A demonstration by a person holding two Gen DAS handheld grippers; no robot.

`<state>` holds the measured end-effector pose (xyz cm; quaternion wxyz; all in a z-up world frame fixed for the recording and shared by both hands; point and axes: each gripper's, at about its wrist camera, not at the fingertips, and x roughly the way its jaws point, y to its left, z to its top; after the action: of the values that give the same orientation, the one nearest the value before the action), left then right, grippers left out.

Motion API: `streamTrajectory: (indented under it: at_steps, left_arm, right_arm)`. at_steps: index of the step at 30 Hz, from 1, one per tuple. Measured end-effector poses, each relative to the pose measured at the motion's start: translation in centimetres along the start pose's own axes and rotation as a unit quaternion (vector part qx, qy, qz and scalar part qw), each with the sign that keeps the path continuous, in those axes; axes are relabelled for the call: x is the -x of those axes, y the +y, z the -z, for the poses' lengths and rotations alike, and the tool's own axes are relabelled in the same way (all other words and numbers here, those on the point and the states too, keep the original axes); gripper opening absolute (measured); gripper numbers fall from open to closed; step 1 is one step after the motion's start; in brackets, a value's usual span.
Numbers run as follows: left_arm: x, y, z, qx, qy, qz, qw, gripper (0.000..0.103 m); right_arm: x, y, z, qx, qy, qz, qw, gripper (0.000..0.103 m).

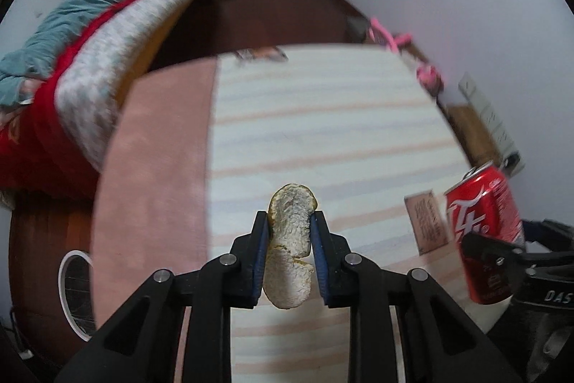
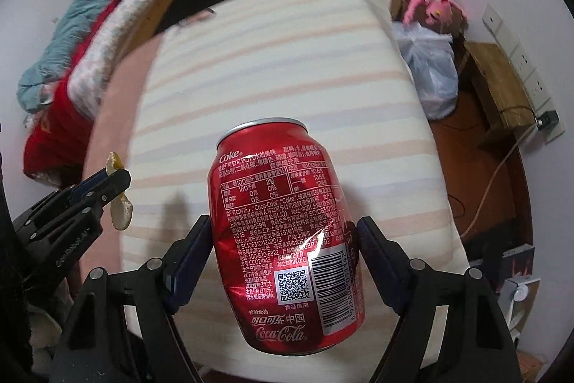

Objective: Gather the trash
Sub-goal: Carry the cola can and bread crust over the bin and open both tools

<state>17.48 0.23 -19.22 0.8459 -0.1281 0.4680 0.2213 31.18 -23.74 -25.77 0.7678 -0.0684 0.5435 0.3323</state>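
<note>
Red can (image 2: 283, 239) clamped upright in right gripper (image 2: 283, 250); left gripper (image 1: 289, 250) level, pinching peel (image 1: 290, 246)

I see the peel (image 1: 290, 239), a curled strip with pale, pithy inside facing me and a yellowish rim, standing on end, pinched between my left tool's (image 1: 289, 252) pads above the striped bed. The can (image 2: 283, 239) is red Coca-Cola, dented at the waist, upright with a slight tilt, gripped by my right tool (image 2: 283, 252) above the bed.
</note>
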Motion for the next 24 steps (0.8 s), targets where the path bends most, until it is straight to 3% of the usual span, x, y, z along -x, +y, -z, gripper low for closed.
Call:
streamTrajectory:
  at_steps: [6, 12, 18, 24]
  left_arm:
    - [7.4, 7.4, -1.1, 0.039, -0.067, -0.022, 0.9967, 0.020]
    - [12.9, 16.5, -0.1, 0.085, -0.103, -0.056, 0.9894, 0.020]
    - [15.0, 25.5, 3.2, 0.143, -0.102, -0.095, 0.9799, 0.020]
    - [13.8, 34.7, 7.5, 0.209, -0.067, -0.125, 0.9675, 0.020]
  right_arm:
    - [4.0, 6.6, -0.1, 0.036, -0.035, -0.044, 0.998, 0.082]
    - [6.4, 16.5, -0.2, 0.090, -0.052, -0.099, 0.990, 0.082]
    - [5.6, 28.6, 0.4, 0.151, -0.040, -0.150, 0.976, 0.082]
    - [0.9, 39.9, 2.1, 0.204, 0.003, -0.179, 0.963, 0.082]
